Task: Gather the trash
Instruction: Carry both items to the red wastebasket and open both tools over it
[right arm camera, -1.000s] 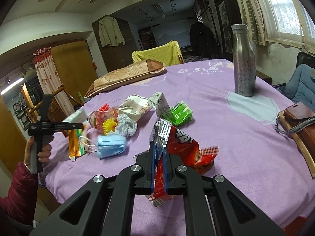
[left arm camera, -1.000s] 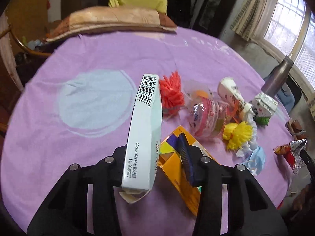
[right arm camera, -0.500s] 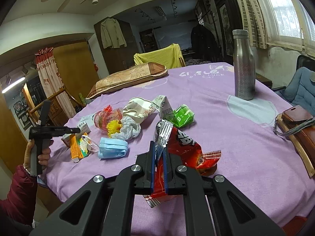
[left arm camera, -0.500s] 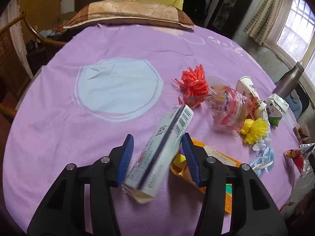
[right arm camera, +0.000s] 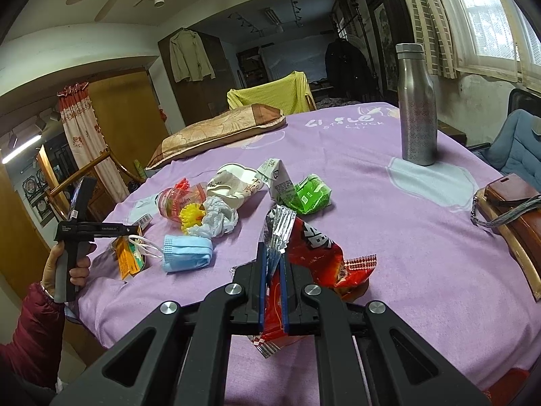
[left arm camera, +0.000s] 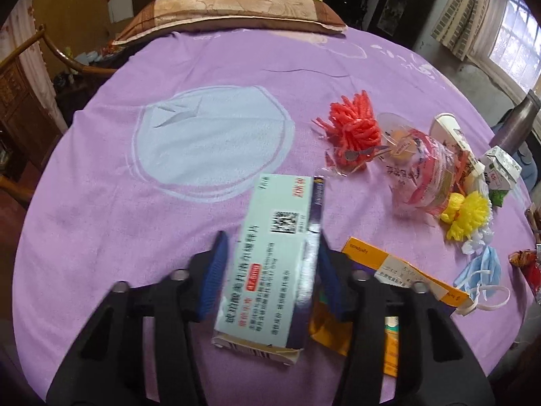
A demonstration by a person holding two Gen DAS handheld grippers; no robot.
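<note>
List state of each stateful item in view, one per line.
left hand-held gripper: jaws closing, medicine box between them
right hand-held gripper: shut on red snack bag
medicine box: end flap open
red snack bag: torn open
steel bottle: upright, capped
paper cup: on its side

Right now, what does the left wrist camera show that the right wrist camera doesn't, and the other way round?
Only the left wrist view shows the printed face of the pale medicine box between the closing left gripper jaws.

Only the right wrist view shows the right gripper shut on the red snack wrapper, the brown wallet, and the green carton.

Both show the blue face mask, yellow pom-pom, steel bottle and pillow.
</note>
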